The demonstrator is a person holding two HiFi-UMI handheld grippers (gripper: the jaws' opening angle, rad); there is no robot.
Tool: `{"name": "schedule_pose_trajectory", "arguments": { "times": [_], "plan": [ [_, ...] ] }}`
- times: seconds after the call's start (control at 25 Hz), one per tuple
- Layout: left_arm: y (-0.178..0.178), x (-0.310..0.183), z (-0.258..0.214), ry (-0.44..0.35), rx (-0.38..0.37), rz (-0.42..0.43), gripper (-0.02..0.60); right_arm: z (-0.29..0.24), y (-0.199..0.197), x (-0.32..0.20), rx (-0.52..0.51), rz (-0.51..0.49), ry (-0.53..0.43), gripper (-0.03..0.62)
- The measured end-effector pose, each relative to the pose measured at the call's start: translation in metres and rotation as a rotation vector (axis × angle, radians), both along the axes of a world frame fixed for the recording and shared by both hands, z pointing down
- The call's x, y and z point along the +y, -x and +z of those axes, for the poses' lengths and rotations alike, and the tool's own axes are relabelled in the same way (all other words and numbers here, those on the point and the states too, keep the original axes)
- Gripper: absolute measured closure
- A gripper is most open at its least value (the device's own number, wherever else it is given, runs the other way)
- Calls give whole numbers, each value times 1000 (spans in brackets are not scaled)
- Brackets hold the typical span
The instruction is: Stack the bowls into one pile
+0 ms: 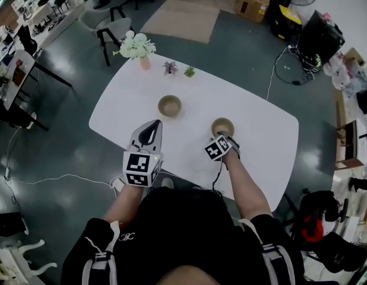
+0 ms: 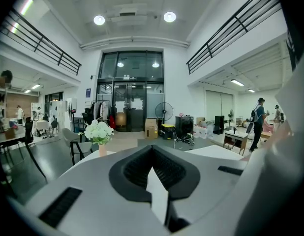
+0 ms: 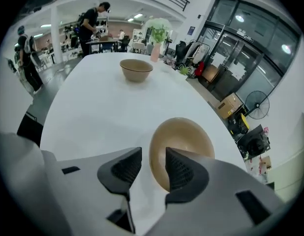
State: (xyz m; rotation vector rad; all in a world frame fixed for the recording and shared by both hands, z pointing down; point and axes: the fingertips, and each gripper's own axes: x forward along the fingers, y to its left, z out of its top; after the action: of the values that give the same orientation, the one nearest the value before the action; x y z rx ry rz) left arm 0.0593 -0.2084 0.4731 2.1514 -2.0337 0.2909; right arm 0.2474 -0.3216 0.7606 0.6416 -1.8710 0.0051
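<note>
Forearms reach out from the person's dark-clothed body over the near edge of the white table (image 1: 189, 147). The right gripper (image 3: 153, 156) is pitched steeply down at the near tan bowl (image 3: 186, 136). Its jaws are spread, one outside the wall and one over the hollow, with the rim in the gap. As far as the right gripper view shows, neither pad presses on the rim yet.

The left gripper (image 2: 152, 154) is held nearly level above the table, to the left of that bowl. Its jaws are closed together on nothing.

The far tan bowl (image 1: 170, 105) stands well apart, toward the middle of the table.

Both bowls look stiff, thin-walled and light. Their finish is smooth, so the wall could slip in a loose pinch. The rim is probably the sensible hold, pinched across the wall as the right jaws are now placed. The grip needs to be firm enough that the bowl does not swing, and it should be lowered gently in case it chips.
</note>
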Motion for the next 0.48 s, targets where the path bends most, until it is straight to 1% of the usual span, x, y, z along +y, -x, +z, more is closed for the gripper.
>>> {"name": "schedule_pose_trajectory", "arguments": {
  "times": [0.08,0.28,0.48],
  "plan": [
    [1,1,1,0,-2,-3,569,3,-2,-2,35,-17,-11,444],
    [-1,2,2,-2,-6,-5,569,4,-5,-5,81,-54,-42,552],
    [-2,4,0,-5,-4,-8,569,-3,-9,-5,85,-66,-57,553]
  ]
}}
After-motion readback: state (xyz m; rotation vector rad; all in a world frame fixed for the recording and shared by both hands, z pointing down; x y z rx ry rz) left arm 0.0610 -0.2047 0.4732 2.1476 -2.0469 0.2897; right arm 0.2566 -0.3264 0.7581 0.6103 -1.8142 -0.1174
